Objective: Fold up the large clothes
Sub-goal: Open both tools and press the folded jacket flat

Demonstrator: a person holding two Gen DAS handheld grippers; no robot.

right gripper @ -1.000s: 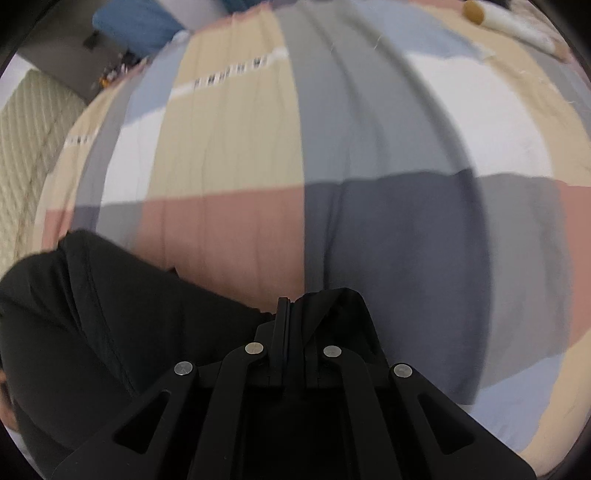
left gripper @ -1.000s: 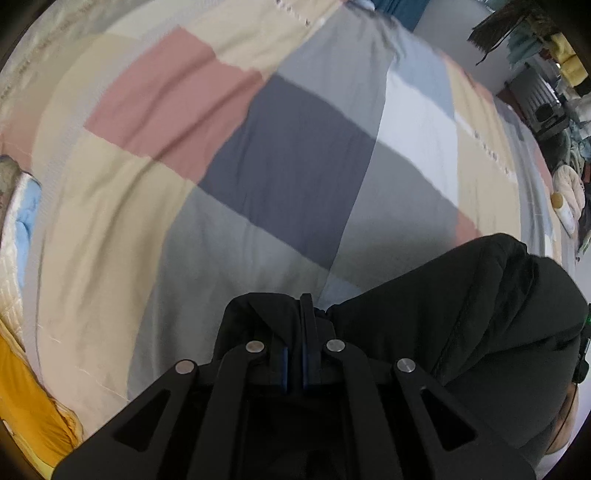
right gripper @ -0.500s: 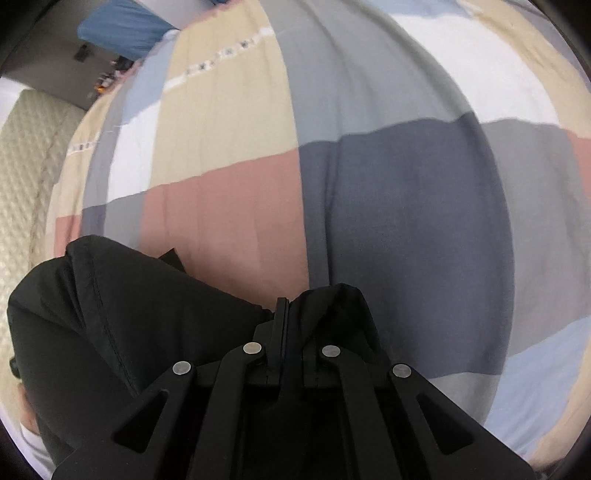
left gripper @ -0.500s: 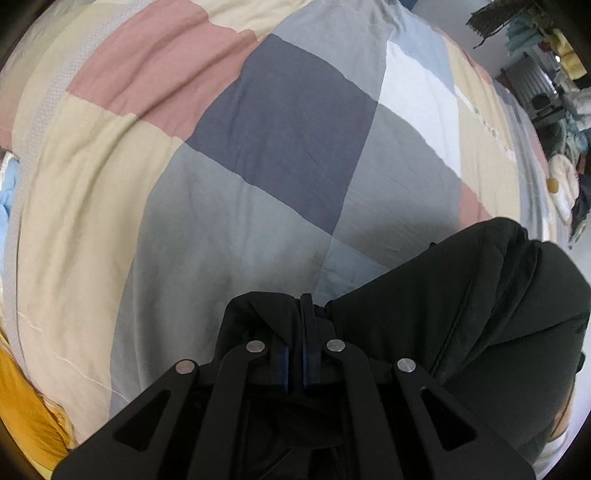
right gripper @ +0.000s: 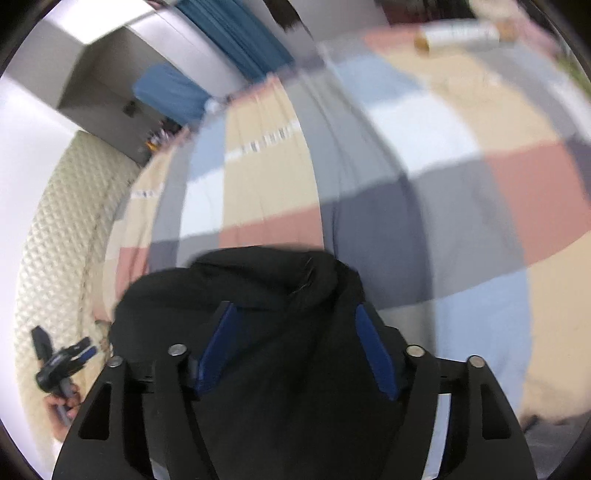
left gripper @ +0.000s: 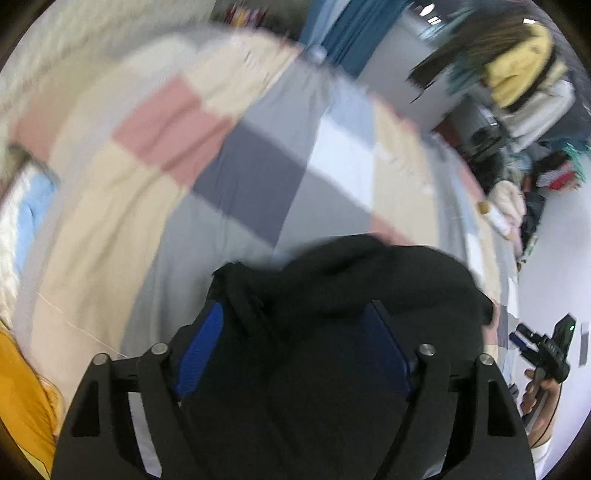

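A black garment (left gripper: 369, 280) lies bunched on a patchwork bedspread (left gripper: 258, 173). My left gripper (left gripper: 295, 317) is open, its blue pads (left gripper: 199, 350) spread wide, with the black cloth lying loose between and under them. My right gripper (right gripper: 295, 317) is also open, blue pads (right gripper: 373, 350) apart, over the same black garment (right gripper: 266, 280). The right gripper also shows at the right edge of the left wrist view (left gripper: 543, 350), and the left gripper at the left edge of the right wrist view (right gripper: 59, 362). Both views are blurred.
The bedspread (right gripper: 406, 184) covers a wide bed. A quilted headboard (right gripper: 55, 240) stands on the left. A yellow cloth (left gripper: 22, 387) lies at the bed's near left. Clothes and clutter (left gripper: 517, 92) fill the far right. A white tube (right gripper: 458, 35) lies at the far edge.
Both grippers have opened and let go of the black garment. Both have tilted up and pulled back, so more of the room shows.
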